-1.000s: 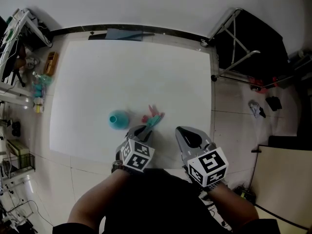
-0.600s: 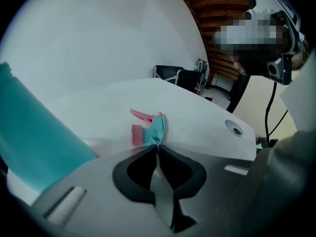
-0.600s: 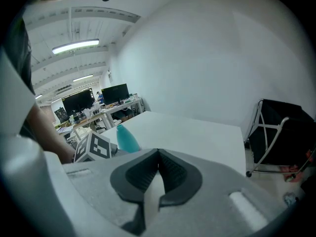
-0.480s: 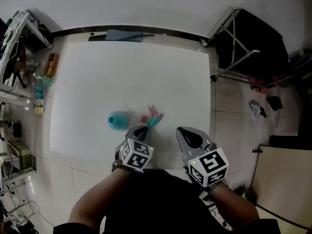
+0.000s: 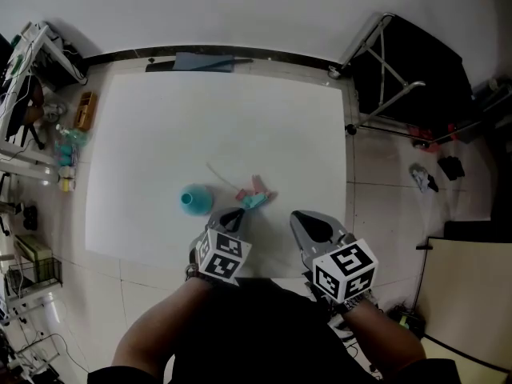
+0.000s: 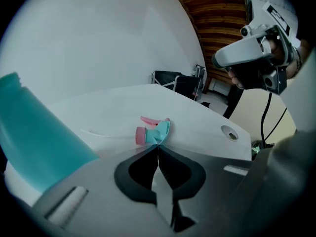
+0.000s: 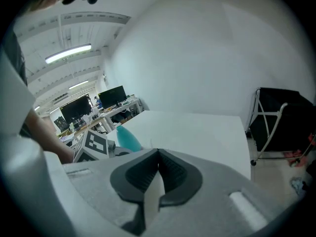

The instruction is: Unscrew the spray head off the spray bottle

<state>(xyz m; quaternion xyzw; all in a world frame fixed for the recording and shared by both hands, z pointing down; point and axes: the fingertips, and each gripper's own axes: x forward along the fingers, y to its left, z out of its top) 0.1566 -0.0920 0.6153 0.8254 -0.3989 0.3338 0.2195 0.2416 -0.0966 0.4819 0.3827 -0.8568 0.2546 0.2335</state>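
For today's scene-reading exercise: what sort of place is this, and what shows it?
Probably a lab or open office: rows of monitors, strip lights overhead, and a white table beside cluttered racks.

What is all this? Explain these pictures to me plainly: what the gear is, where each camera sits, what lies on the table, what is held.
No robot here: a person holds a two-fingered gripper in each hand. The head view comes from a camera on the person's head, looking down on the white table. The other two views come from cameras riding on the left gripper and the right gripper, each looking along its own fingers. On the table stands a teal spray bottle with its head off; the pink and teal spray head lies beside it. Both grippers are shut with nothing between the fingers; the spray head lies just past the left one's tips.
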